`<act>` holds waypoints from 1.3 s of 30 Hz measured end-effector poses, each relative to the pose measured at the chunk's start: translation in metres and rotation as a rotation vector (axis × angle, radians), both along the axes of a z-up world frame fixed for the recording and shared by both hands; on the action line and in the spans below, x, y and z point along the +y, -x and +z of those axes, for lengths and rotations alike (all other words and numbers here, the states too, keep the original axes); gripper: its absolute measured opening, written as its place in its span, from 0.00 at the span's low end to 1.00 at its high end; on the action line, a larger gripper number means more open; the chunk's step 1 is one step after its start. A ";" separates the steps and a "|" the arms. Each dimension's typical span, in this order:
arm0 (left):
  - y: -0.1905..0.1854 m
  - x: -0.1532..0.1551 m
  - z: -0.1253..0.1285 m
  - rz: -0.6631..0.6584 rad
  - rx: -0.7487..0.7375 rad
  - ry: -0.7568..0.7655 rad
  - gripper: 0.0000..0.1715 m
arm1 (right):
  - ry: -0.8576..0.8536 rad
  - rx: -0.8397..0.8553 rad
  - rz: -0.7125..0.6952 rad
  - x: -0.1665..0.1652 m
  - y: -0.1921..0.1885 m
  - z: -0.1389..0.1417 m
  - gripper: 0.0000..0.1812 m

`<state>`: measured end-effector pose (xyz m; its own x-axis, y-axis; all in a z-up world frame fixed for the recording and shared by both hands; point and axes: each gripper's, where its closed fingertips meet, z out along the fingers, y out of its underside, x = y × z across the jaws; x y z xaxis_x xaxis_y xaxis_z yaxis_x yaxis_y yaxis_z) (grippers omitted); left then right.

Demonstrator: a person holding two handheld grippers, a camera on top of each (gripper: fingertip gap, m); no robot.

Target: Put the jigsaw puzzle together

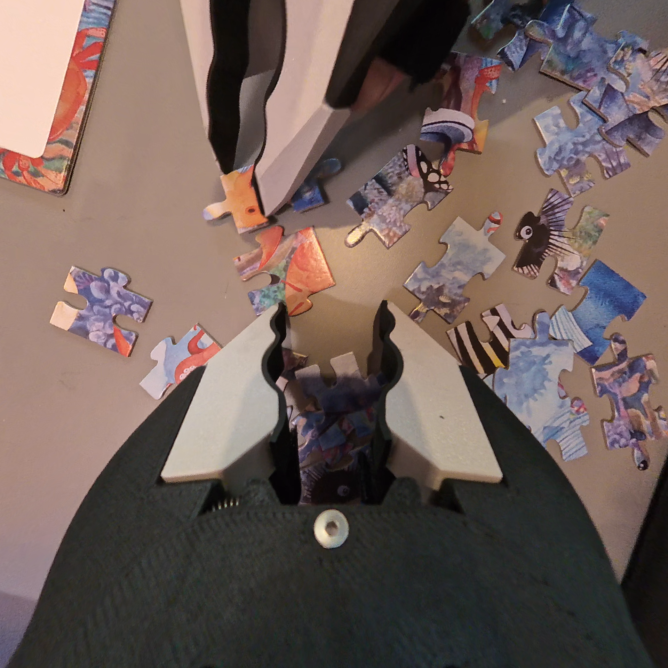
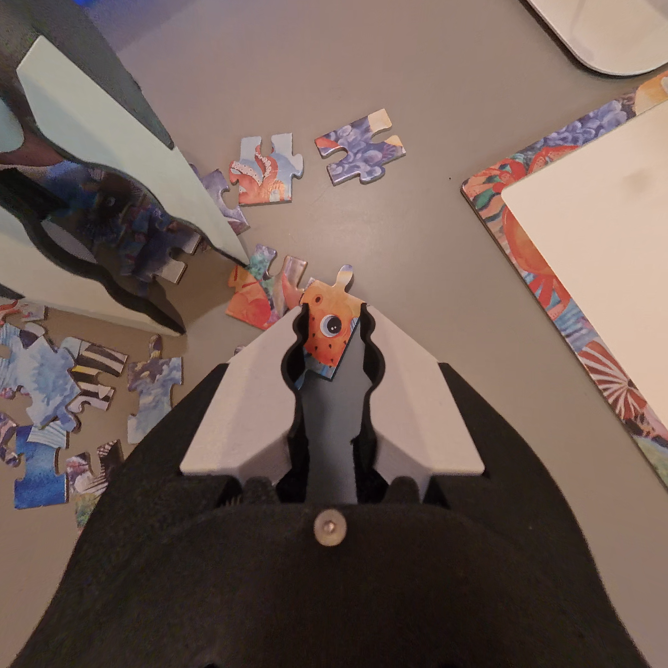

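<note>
Right gripper (image 2: pixel 334 307) is straddling the orange fish piece (image 2: pixel 330 327) — tips narrowed onto its edges, apparently gripping it, though I can't tell if it's off the table (image 2: pixel 361 90) yet. In the right wrist view the piece is sitting at frame centre, right at the fingertips, its knob pointing toward the top of the frame.

Key relation: the puzzle frame (image 2: pixel 535 278) is lying to the right of that piece, running diagonally from upper right to lower right, its white interior bare. So the carry is going rightward, and the right gripper is clearly the nearer one.

Left gripper (image 1: pixel 330 312) is hovering with its jaws moderately apart, holding nothing, over a small heap of blue pieces (image 1: pixel 336 405). Beyond its tips an orange-and-teal piece (image 1: pixel 289 274) is lying just below frame centre, with the fish piece and the right gripper just past it. Loose blue pieces (image 1: pixel 578 151) are filling the upper right; the puzzle frame corner is sitting far upper left.
</note>
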<state>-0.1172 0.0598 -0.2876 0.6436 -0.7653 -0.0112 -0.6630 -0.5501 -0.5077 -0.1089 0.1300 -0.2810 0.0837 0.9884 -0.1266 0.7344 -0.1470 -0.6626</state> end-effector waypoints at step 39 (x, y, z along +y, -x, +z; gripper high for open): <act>-0.006 0.000 0.008 -0.013 -0.052 -0.007 0.29 | -0.068 -0.068 0.125 -0.021 -0.006 0.015 0.00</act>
